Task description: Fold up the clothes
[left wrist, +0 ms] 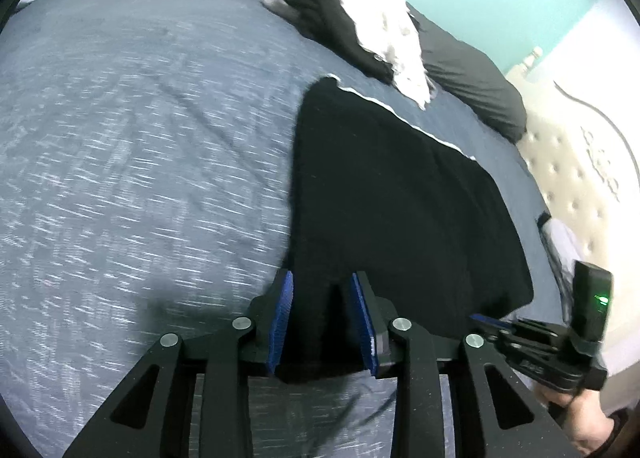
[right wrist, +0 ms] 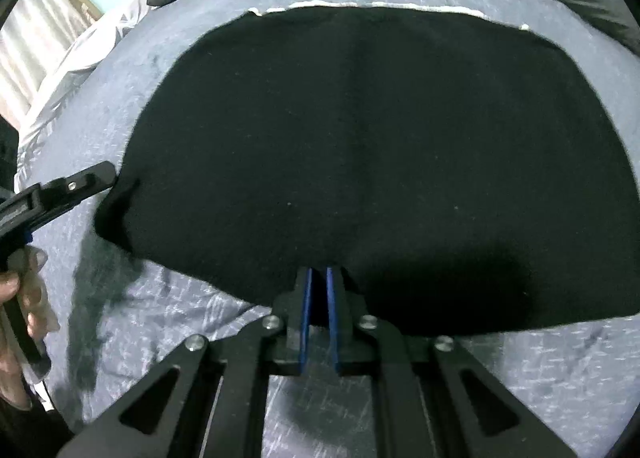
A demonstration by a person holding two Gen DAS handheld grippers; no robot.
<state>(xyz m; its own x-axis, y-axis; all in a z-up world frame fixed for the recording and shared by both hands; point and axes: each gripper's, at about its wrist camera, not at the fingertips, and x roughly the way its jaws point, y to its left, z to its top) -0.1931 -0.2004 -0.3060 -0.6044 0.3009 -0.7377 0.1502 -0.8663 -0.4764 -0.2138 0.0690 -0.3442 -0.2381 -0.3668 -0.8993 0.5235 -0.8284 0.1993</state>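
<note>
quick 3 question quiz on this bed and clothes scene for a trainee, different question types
1. True or false: the black garment lies spread flat on the blue bedspread.
2. Multiple choice: the heap of clothes near the pillows is A) red and yellow, B) black and white, C) all green.
3. Fill in: the right gripper has its jaws closed at the garment's near ____.

Key
1. True.
2. B.
3. Edge; the left gripper stands with jaws apart near a corner of the same garment.
</note>
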